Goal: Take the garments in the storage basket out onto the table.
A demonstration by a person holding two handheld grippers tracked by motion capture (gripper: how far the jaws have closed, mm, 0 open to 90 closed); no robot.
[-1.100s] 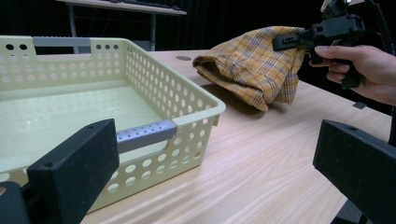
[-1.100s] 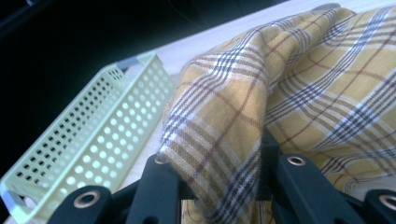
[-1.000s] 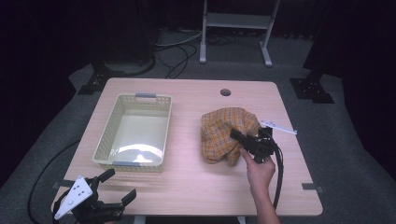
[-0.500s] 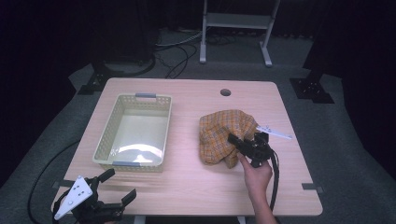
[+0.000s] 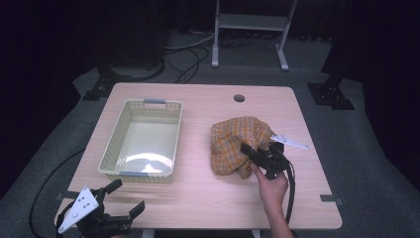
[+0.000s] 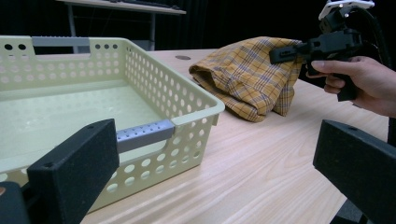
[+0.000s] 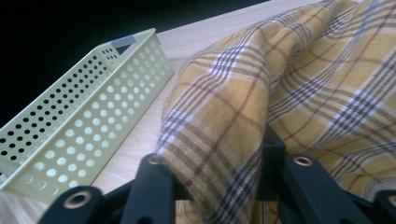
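- On the right half of the table, the yellow plaid cloth lies bunched in a heap, well apart from the basket on the left.
- My right gripper is at the cloth's near edge. Its jaws have just been opening a little, and the right gripper view has a fold of the plaid between them; I judge the pads still pinch that fold, though loosely.
- My left gripper hangs off the table's near left corner, jaws wide apart, holding nothing.
- For this step I want a firmer bite: close fully on a thick fold rather than one thin layer, or the cloth may slip out as I lift.
- I would raise it high enough for the trailing end to clear the basket's rim before carrying it across.
- The left gripper could steady the basket if dragging cloth nudges it.
- That pale perforated basket holds nothing; its floor is bare, with a grey handle at each short end.
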